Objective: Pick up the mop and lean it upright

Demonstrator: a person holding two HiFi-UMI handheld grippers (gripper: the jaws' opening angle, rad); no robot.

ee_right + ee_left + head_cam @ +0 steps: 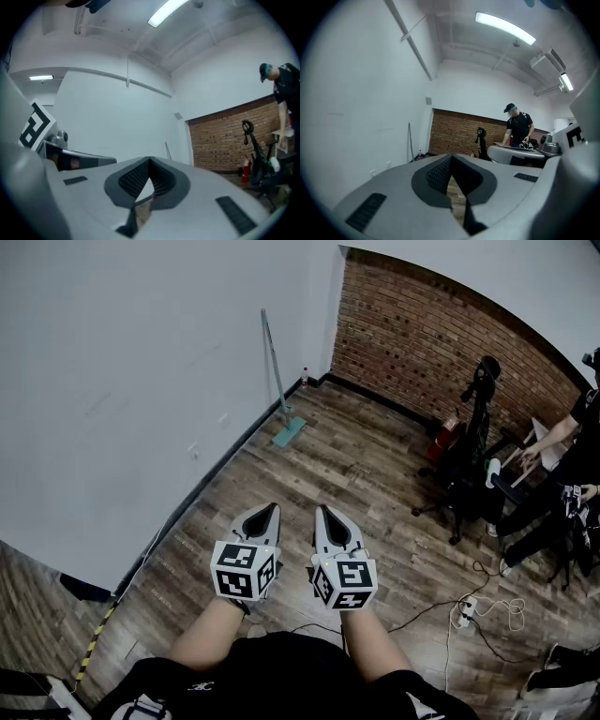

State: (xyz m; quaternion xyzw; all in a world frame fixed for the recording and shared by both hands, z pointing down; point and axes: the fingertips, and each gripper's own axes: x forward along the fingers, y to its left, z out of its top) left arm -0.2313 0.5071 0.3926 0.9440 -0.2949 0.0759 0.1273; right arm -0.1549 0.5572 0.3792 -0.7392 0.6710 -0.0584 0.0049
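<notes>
Pointing forward side by side on bare forearms held low over the wooden floor [375,474], the two tools, left hand-held gripper [272,506] and right hand-held gripper [321,508], each have their jaws closed tip to tip on nothing. Well ahead of both, one mop [290,430] leans upright against the white wall [141,381] near the brick corner. Its thin grey handle rises from a flat teal head on the floor.

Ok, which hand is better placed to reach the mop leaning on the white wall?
Left, by a little. The mop stands far ahead, nearly in line with the left tongs and nearer the wall; the right tongs sit farther across. Both are shut and empty, so either must open first.
</notes>
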